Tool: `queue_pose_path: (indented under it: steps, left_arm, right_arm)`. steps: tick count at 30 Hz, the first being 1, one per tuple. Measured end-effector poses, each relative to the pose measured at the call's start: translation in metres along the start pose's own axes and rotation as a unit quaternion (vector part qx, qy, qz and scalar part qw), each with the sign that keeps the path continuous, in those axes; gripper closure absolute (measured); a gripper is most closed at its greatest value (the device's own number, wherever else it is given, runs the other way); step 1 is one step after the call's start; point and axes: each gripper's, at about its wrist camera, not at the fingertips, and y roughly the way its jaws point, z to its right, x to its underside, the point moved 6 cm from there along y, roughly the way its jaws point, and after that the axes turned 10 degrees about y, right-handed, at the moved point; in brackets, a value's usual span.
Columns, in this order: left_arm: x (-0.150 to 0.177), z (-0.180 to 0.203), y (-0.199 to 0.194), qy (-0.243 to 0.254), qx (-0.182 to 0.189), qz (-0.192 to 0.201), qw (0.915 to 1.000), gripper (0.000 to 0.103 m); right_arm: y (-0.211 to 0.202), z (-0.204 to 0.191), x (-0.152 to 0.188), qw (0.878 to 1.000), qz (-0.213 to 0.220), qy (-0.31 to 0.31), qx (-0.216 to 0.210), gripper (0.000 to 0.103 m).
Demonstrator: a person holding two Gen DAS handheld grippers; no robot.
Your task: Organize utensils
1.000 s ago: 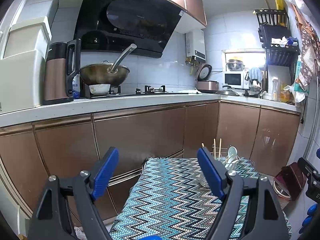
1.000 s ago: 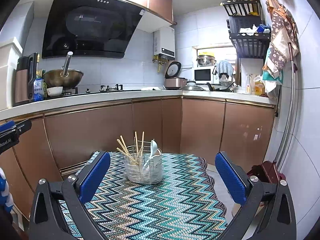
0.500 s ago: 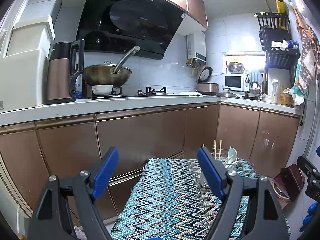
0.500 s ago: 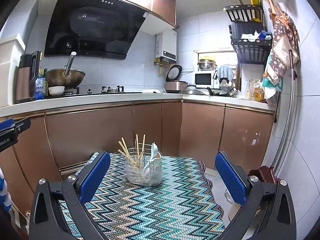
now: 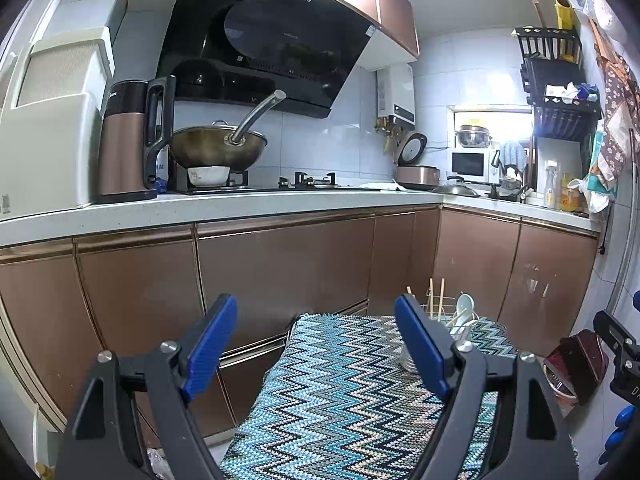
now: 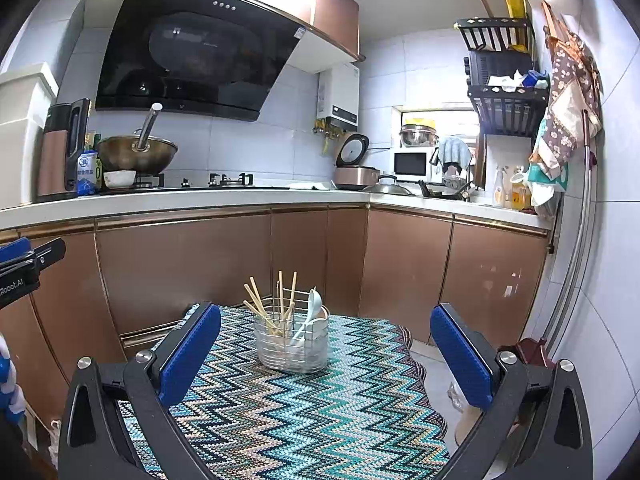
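Both grippers empty, jaws wide. Wire basket [image 6: 293, 338] sits on the zigzag cloth [image 6: 320, 412], far-centre of table, dead ahead of right gripper [image 6: 326, 352] and between its jaw lines in the right wrist view. From left gripper [image 5: 316, 350] the basket [image 5: 448, 322] is off to the right, half hidden behind its right pad. So right arm looks better lined up, prob. nearer. Chopsticks [image 6: 266, 306] stand in the basket's left part, long axis near vertical, fanned and leaning left; thin pale wood. White spoon [image 6: 314, 308] in right part, glossy, ceramic or plastic, bowl up. Basket: thin metal wire, oval, see-through. Cloth: coarse knit, no loose utensils visible on it.
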Motion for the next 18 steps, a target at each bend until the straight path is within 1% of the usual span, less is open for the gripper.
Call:
queue_pose_path:
  steps: [6, 18]
  left_arm:
    - [-0.002, -0.0009, -0.0057, 0.003, -0.002, 0.008, 1.0, 0.023]
    - [-0.0013, -0.0032, -0.0081, 0.001, -0.002, 0.009, 1.0, 0.023]
  right_arm:
    - [-0.0031, -0.0046, 0.0003, 1.0, 0.003, -0.002, -0.001, 0.0]
    - [-0.0076, -0.0062, -0.0006, 1.0, 0.006, -0.004, -0.002, 0.0]
